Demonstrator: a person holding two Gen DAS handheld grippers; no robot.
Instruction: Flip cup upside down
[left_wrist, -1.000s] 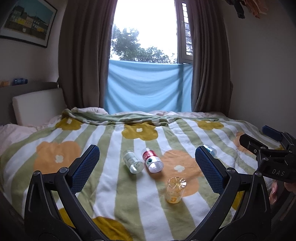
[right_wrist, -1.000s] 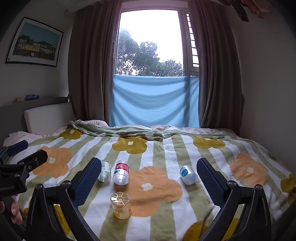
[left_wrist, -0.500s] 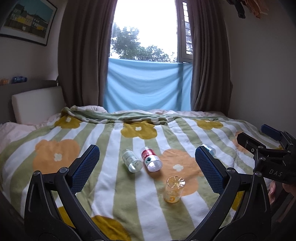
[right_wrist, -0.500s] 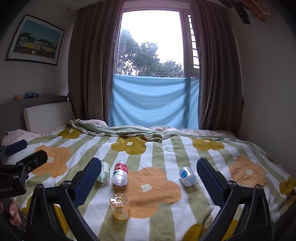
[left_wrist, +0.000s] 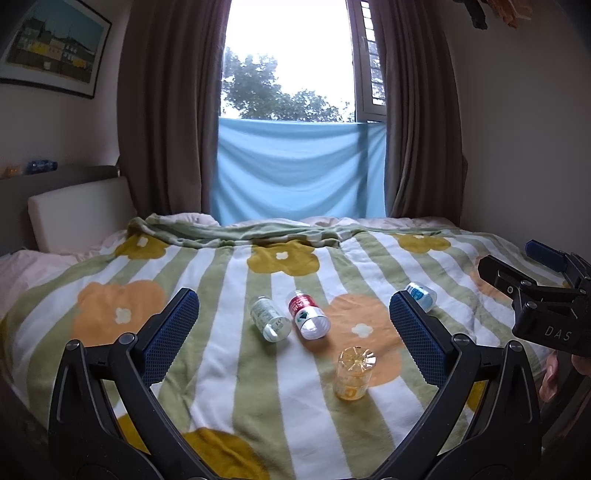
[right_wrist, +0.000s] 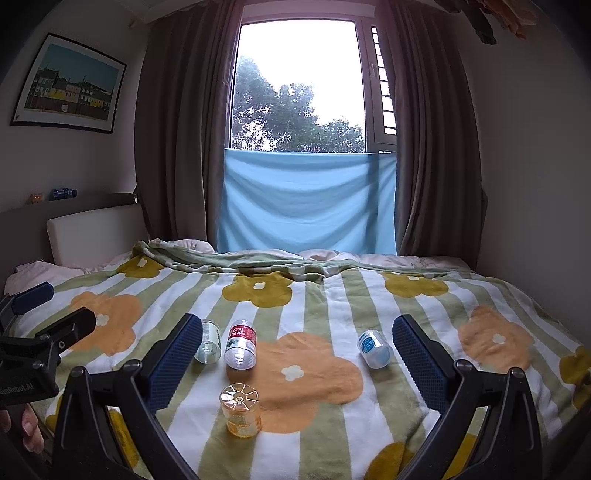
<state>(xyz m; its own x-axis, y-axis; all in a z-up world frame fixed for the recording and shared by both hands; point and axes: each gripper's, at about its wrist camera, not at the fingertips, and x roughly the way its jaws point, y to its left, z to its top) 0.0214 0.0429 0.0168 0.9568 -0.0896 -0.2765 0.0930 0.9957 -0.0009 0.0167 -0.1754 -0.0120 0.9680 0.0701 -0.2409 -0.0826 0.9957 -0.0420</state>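
An orange-tinted clear cup (left_wrist: 353, 373) stands base-up on the flowered blanket; it also shows in the right wrist view (right_wrist: 241, 409). Three clear cups lie on their sides behind it: a green-labelled one (left_wrist: 269, 319), a red-labelled one (left_wrist: 308, 314) and a blue-labelled one (left_wrist: 421, 295), also in the right wrist view (right_wrist: 374, 348). My left gripper (left_wrist: 293, 332) is open and empty above the near bed. My right gripper (right_wrist: 295, 356) is open and empty, to the right of the left one.
The striped flower blanket (left_wrist: 236, 376) covers the bed. A white headboard cushion (left_wrist: 79, 210) stands at the left. A blue cloth (right_wrist: 306, 201) hangs under the window between brown curtains. The other gripper shows at each view's side (left_wrist: 543, 299) (right_wrist: 33, 347).
Both grippers have drifted slightly; the view has shifted a little. The cups lie as before and both grippers stay open.
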